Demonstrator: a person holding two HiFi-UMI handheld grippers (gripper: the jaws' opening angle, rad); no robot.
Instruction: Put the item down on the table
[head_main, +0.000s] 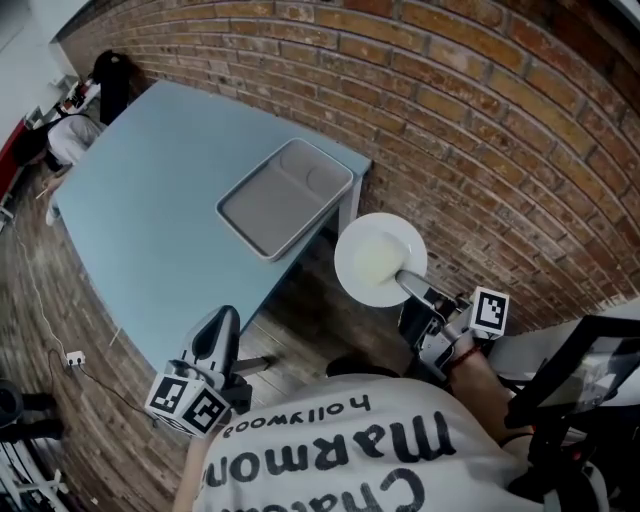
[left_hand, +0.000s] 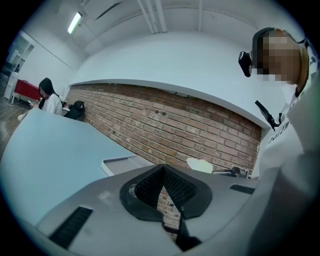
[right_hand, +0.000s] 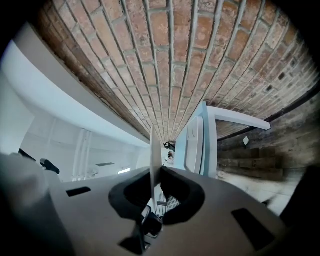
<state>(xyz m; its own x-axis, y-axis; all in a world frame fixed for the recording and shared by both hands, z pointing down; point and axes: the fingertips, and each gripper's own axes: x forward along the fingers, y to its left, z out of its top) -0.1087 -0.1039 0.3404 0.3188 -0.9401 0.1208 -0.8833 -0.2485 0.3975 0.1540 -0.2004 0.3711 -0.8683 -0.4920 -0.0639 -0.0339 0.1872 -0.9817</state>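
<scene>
A white plate (head_main: 378, 260) hangs in the air just off the table's right end, over the gap by the brick wall. My right gripper (head_main: 412, 288) is shut on its near rim. In the right gripper view the plate (right_hand: 152, 150) stands edge-on between the jaws of that gripper (right_hand: 155, 173). The light blue table (head_main: 150, 220) stretches to the left of the plate. My left gripper (head_main: 222, 322) hovers off the table's near edge, shut with nothing in it (left_hand: 162, 169). From there the plate (left_hand: 200, 165) shows to the right.
A grey tray (head_main: 285, 198) lies on the table's right end, close to the plate; it also shows in both gripper views (left_hand: 120, 162) (right_hand: 195, 142). A brick wall (head_main: 480, 120) runs behind. A person (head_main: 75, 125) sits past the table's far left end. A black frame (head_main: 570, 400) stands at right.
</scene>
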